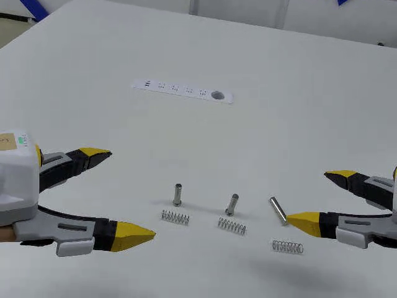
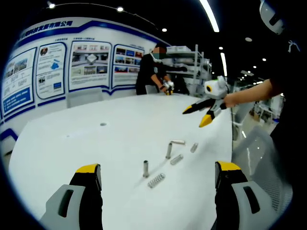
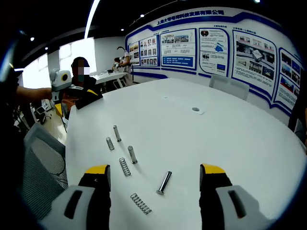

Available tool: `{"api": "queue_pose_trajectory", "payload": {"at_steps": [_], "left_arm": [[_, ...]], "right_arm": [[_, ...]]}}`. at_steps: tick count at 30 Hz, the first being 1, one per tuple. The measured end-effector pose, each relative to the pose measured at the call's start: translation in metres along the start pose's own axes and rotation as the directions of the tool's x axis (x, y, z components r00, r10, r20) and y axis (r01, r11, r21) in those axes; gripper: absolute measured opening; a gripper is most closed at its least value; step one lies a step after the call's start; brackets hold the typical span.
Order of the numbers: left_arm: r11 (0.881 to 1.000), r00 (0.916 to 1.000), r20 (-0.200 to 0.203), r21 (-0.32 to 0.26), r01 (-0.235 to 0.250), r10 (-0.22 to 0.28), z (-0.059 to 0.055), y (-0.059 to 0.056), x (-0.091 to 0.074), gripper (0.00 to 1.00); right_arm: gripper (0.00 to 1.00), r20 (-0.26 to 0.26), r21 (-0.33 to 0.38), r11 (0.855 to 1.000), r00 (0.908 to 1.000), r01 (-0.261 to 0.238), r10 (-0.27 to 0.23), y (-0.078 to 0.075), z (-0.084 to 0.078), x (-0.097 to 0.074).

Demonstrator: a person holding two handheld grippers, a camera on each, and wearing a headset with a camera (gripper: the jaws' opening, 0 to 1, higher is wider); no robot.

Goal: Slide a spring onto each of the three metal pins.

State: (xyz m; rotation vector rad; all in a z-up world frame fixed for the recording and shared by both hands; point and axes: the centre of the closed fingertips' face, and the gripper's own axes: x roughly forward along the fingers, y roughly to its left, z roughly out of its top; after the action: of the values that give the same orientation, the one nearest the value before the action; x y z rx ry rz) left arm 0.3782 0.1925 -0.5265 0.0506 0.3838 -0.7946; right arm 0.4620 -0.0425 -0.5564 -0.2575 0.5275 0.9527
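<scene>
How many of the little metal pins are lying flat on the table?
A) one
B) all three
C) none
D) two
A: the right-hand pin lies on its side on the white table, while the left pin and the middle pin stand upright.

Left pin [image 1: 177,194] and middle pin [image 1: 232,204] stand upright, right pin [image 1: 277,210] lies flat, springs [image 1: 231,226] loose beside them.

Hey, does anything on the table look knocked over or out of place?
Yes: the pin nearest the right claw lies flat on the table, while the other two pins stand upright. The three springs lie loose beside them, none on a pin.
</scene>
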Motion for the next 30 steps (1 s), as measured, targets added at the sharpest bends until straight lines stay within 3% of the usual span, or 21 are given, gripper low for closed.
{"api": "queue_pose_trajectory", "payload": {"at_steps": [6,13,18,23,24,30], "left_arm": [[1.0,0.9999,-0.016,-0.006,0.001,-0.001,-0.007,0.002,0.003,1.0],[1.0,0.9999,-0.016,-0.019,-0.001,0.0,-0.008,0.003,0.005,1.0],[1.0,0.9996,-0.028,-0.017,-0.001,0.001,-0.01,0.004,0.004,1.0],[1.0,0.9996,-0.027,-0.027,-0.007,0.006,-0.011,0.006,0.001,1.0],[1.0,0.9996,-0.026,-0.028,-0.007,0.006,-0.011,0.005,0.001,1.0],[0.999,0.9993,-0.036,-0.04,-0.012,0.011,-0.016,0.007,0.001,1.0]], "right_arm": [[0.58,-0.049,0.028,1.0,0.9988,0.006,-0.005,-0.008,-0.013,0.009],[0.5,-0.074,0.045,0.999,0.9973,0.002,0.002,-0.007,-0.02,0.03],[0.38,-0.083,0.058,0.998,0.996,0.038,-0.033,-0.015,-0.021,0.046],[0.28,-0.152,0.112,0.988,0.9848,0.102,-0.084,-0.028,-0.036,0.058],[0.27,-0.159,0.144,0.984,0.984,0.105,-0.082,-0.028,-0.038,0.061],[0.23,-0.196,0.172,0.977,0.9766,0.124,-0.089,-0.028,-0.047,0.068]]}}
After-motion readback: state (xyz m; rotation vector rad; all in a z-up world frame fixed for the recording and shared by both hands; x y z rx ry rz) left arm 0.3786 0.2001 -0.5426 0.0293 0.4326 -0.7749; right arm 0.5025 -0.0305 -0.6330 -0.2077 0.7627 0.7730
